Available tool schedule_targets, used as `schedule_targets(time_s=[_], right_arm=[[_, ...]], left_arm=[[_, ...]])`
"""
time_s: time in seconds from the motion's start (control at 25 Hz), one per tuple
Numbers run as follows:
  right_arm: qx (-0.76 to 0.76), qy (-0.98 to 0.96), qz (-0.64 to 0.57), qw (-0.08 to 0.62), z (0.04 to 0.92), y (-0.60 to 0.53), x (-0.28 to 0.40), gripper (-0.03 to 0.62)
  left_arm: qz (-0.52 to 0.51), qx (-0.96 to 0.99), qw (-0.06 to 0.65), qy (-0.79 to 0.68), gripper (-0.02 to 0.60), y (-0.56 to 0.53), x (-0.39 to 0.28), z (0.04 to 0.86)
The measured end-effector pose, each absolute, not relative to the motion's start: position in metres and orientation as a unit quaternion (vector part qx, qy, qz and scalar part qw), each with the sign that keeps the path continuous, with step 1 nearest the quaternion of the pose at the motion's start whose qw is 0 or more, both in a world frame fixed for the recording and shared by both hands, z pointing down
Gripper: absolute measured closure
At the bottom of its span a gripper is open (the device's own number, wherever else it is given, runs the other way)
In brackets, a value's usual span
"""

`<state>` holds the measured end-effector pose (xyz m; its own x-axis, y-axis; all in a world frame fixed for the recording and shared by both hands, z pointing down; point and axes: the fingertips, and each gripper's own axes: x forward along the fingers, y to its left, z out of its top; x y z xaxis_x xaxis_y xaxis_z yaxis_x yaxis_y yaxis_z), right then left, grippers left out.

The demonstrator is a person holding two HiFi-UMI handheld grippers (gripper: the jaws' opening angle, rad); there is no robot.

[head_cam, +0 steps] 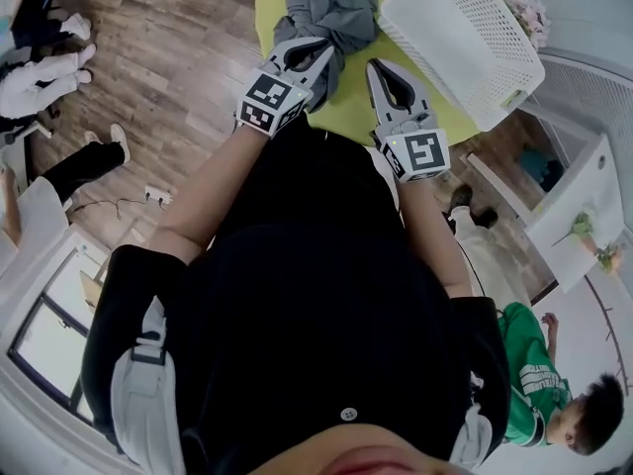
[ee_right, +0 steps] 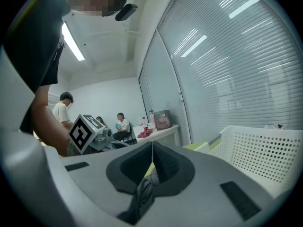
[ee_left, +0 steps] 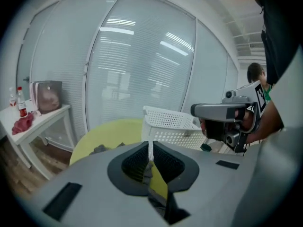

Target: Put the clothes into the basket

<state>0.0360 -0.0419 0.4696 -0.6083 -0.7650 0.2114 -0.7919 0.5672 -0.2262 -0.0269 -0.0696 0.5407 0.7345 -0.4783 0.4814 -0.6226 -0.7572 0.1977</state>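
Note:
A heap of grey clothes [head_cam: 331, 8] lies on the round yellow-green table [head_cam: 356, 102], at its far side. A white perforated basket [head_cam: 465, 43] stands tilted on the table to the right of the heap. My left gripper [head_cam: 329, 49] is shut and empty, its tips at the near edge of the clothes. My right gripper [head_cam: 375, 65] is shut too, over bare table between clothes and basket. In the left gripper view the closed jaws [ee_left: 150, 148] point at the basket [ee_left: 170, 124]. In the right gripper view grey cloth [ee_right: 147, 188] shows behind the closed jaws [ee_right: 152, 148], with the basket [ee_right: 265, 155] to the right.
A white side table [ee_left: 33, 122] with bottles and a pink bag stands by the blinds on the left. A white shelf unit [head_cam: 574, 216] is at the right. A person in green [head_cam: 539, 374] crouches at lower right; other people sit across the room [ee_right: 120, 126].

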Motion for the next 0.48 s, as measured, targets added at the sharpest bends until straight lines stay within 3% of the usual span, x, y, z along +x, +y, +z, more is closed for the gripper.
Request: schedule_targets(time_s=[0.28,0.48], right_arm=[[0.448,-0.877,0.162,0.055,0.491,-0.062,0.017,0.568],[0.454,-0.873,0.169,0.062,0.498,-0.068,0.01,0.568]], left_arm=[[0.263,0.88,0.227,-0.325,0.48,-0.087,-0.054,0.6],[0.306,0.842,0.29,-0.338,0.334,-0.097,-0.067,0.651]])
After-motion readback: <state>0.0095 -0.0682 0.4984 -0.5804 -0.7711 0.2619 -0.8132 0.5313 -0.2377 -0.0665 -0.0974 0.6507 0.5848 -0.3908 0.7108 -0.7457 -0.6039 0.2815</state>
